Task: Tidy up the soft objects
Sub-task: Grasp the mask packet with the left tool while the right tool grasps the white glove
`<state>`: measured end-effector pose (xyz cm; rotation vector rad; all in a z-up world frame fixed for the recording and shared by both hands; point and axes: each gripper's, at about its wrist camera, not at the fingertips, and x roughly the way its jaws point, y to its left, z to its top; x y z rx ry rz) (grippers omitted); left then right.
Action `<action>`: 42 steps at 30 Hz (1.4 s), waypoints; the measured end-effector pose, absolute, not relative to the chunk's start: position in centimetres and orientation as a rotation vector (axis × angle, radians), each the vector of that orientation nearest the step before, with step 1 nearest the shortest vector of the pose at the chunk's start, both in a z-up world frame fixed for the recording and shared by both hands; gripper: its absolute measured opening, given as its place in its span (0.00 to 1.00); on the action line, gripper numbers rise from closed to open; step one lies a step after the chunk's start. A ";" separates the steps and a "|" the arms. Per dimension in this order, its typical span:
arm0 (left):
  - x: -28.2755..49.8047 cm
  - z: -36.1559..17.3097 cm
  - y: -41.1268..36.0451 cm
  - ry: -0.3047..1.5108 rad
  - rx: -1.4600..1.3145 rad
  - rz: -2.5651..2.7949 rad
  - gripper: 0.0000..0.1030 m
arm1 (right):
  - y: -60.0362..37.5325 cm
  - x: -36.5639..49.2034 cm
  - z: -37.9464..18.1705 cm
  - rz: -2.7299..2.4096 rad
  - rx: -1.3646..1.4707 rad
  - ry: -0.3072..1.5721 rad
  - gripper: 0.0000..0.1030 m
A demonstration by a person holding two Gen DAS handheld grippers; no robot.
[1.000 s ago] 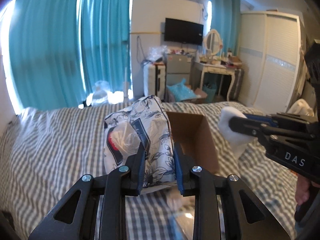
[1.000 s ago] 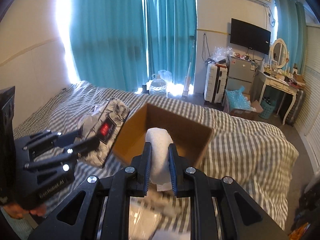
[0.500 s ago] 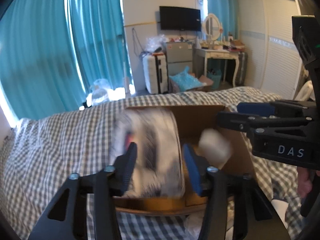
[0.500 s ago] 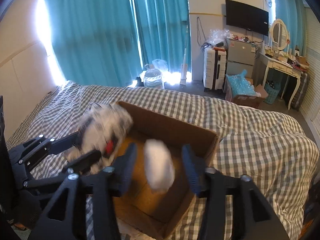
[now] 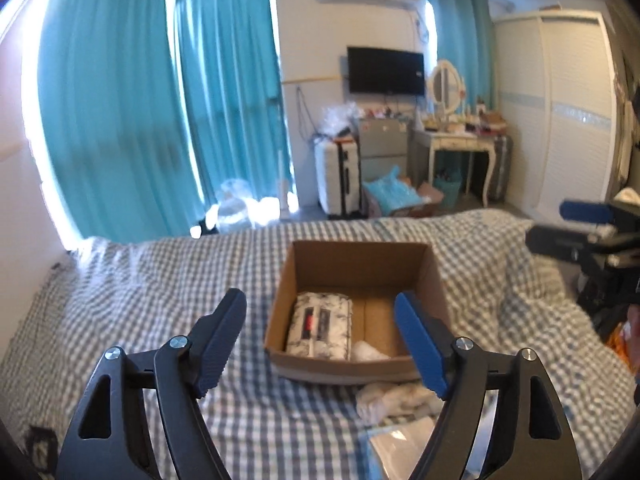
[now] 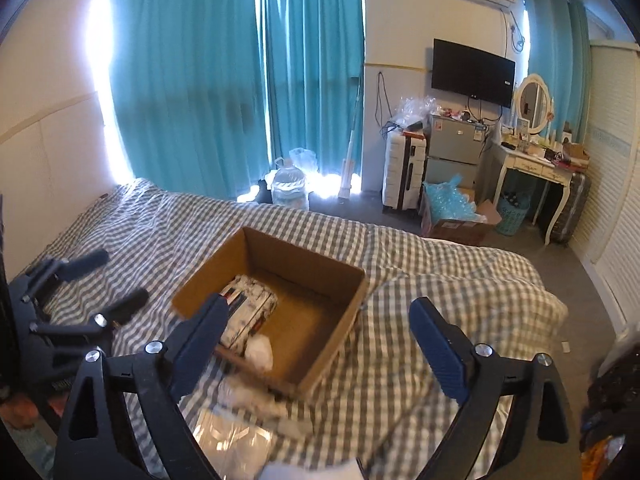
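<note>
Both the left gripper point(image 5: 320, 332) and right gripper point(image 6: 320, 344) are now hanging wide open and empty, having just dropped the floral-printed plastic pack point(image 5: 320, 326) and white soft roll point(image 5: 366, 350) inside the brown cardboard box point(image 5: 360, 254); more white cloth point(image 5: 396, 396) is lying just outside its near wall, awaiting pickup.

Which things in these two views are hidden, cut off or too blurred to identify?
- Left wrist view: the white soft item in the cardboard box is partly hidden by the box's near wall.
- Left wrist view: the right hand-held gripper is cut off by the right edge.
- Right wrist view: the white bundle before the box is blurred; its kind is unclear.
- Both views: the shiny plastic bag is cut off by the bottom edge; contents unreadable.
</note>
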<state>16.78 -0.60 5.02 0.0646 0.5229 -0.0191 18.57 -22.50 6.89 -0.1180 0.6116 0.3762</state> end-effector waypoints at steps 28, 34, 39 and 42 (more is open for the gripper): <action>8.5 -10.5 -2.0 0.845 -0.092 0.035 0.73 | -21.6 11.4 -13.3 0.409 -0.278 1.032 0.60; 9.8 -10.0 -3.5 0.851 -0.124 -0.046 0.73 | -22.6 10.8 -11.1 0.418 -0.221 0.939 0.43; 12.2 -11.4 -4.9 0.895 -0.115 -0.026 0.60 | -23.4 10.7 -9.0 0.389 -0.239 0.863 0.42; 13.7 -13.0 -5.2 0.950 -0.128 -0.040 0.38 | -23.5 11.1 -8.6 0.381 -0.258 0.857 0.42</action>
